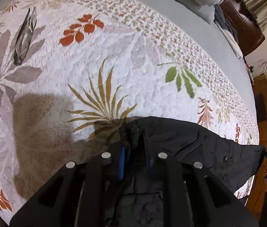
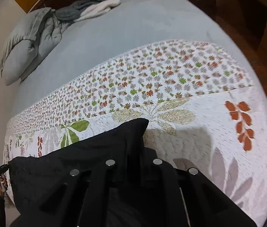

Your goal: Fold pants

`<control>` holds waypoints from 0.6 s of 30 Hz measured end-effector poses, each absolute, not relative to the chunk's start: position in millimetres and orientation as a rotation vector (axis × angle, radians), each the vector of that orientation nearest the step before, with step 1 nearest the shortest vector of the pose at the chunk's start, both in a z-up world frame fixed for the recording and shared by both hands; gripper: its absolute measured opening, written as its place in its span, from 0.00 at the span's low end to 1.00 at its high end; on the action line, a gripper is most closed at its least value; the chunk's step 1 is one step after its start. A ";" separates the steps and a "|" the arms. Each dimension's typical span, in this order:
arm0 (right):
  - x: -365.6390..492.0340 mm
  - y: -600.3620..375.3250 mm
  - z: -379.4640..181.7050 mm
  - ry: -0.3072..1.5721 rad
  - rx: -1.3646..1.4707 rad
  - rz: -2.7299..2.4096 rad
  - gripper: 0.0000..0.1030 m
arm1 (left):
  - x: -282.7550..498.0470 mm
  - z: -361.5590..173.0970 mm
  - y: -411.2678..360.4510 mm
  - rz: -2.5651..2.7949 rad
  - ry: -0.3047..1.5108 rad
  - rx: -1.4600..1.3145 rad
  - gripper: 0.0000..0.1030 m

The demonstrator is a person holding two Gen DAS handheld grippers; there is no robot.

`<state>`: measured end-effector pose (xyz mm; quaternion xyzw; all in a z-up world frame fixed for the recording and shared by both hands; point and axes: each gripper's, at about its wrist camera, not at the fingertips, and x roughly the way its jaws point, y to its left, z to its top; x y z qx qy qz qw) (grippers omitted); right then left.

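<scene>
A: Layout? Biggest first.

B: Bed (image 2: 133,28) with a floral quilt (image 1: 114,56) across it. Black pants (image 1: 190,140) are held up over the near part of the quilt, stretched sideways between the two tools. Long axis of the held edge runs left-right, parallel to the quilt's near side.

A: Which hand is nearer?

B: Neither, judging by the views. Each has one end. Cloth hangs below both, so I'd guess the next move is lowering it flat onto the quilt ahead.

A: Left gripper?

B: Left gripper (image 1: 133,147) is clamped together on a bunched end of the pants, fabric between the blue pads (image 1: 121,162).

A: Right?

B: Right gripper (image 2: 135,151) is draped in the black cloth, tips hidden. It looks pinched on the other end, and the cloth peaks above it.

A: Anything else?

B: A dark garment (image 1: 24,37) far left on the quilt, well apart.
</scene>
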<state>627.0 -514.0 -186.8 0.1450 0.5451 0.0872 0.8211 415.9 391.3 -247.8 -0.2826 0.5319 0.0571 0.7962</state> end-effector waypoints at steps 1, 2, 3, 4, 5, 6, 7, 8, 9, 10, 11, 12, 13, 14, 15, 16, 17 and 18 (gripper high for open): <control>622.0 -514.1 -178.5 1.145 0.312 0.176 0.08 | 415.7 -244.7 389.5 0.121 1.138 -0.608 0.13; 618.3 -514.6 -172.5 1.137 0.313 0.169 0.08 | 415.3 -240.8 387.8 0.121 1.133 -0.606 0.13; 614.4 -515.0 -166.8 1.131 0.312 0.161 0.08 | 414.3 -235.5 387.0 0.118 1.126 -0.609 0.13; 609.3 -516.7 -159.6 1.122 0.315 0.151 0.08 | 413.5 -231.1 386.3 0.115 1.121 -0.615 0.13; 602.9 -518.4 -151.7 1.112 0.318 0.142 0.08 | 412.0 -226.6 385.0 0.112 1.115 -0.614 0.13; 597.4 -520.2 -145.3 1.103 0.320 0.133 0.08 | 410.5 -221.1 383.1 0.108 1.110 -0.614 0.13; 591.4 -521.9 -139.6 1.096 0.319 0.124 0.08 | 408.8 -214.0 380.3 0.103 1.101 -0.612 0.13; 585.6 -523.5 -134.7 1.090 0.321 0.117 0.08 | 406.8 -208.1 378.9 0.096 1.091 -0.614 0.13; 578.0 -525.3 -128.6 1.081 0.323 0.108 0.08 | 405.2 -204.0 377.2 0.091 1.085 -0.615 0.13; 572.3 -526.7 -124.0 1.076 0.324 0.102 0.08 | 403.4 -198.8 374.7 0.087 1.079 -0.611 0.13; 564.9 -529.4 -118.7 1.072 0.328 0.096 0.08 | 401.0 -192.1 372.0 0.081 1.074 -0.604 0.13; 557.2 -532.5 -113.4 1.068 0.329 0.088 0.08 | 400.1 -188.2 369.9 0.078 1.071 -0.601 0.13; 551.7 -534.8 -109.4 1.063 0.328 0.083 0.08 | 398.1 -182.4 367.8 0.073 1.064 -0.601 0.13; 544.7 -537.7 -104.5 1.059 0.332 0.079 0.08 | 397.7 -178.4 366.4 0.072 1.060 -0.598 0.13; 540.0 -538.8 -101.5 1.055 0.332 0.075 0.08 | 396.3 -173.2 364.6 0.068 1.054 -0.595 0.13; 532.3 -541.0 -95.8 1.046 0.331 0.068 0.08 | 394.6 -168.2 363.0 0.065 1.046 -0.596 0.13; 528.4 -543.0 -92.9 1.041 0.337 0.068 0.08 | 392.3 -162.9 361.1 0.060 1.037 -0.599 0.13; 523.8 -545.2 -88.8 1.033 0.343 0.068 0.08 | 390.8 -159.4 359.8 0.055 1.032 -0.600 0.13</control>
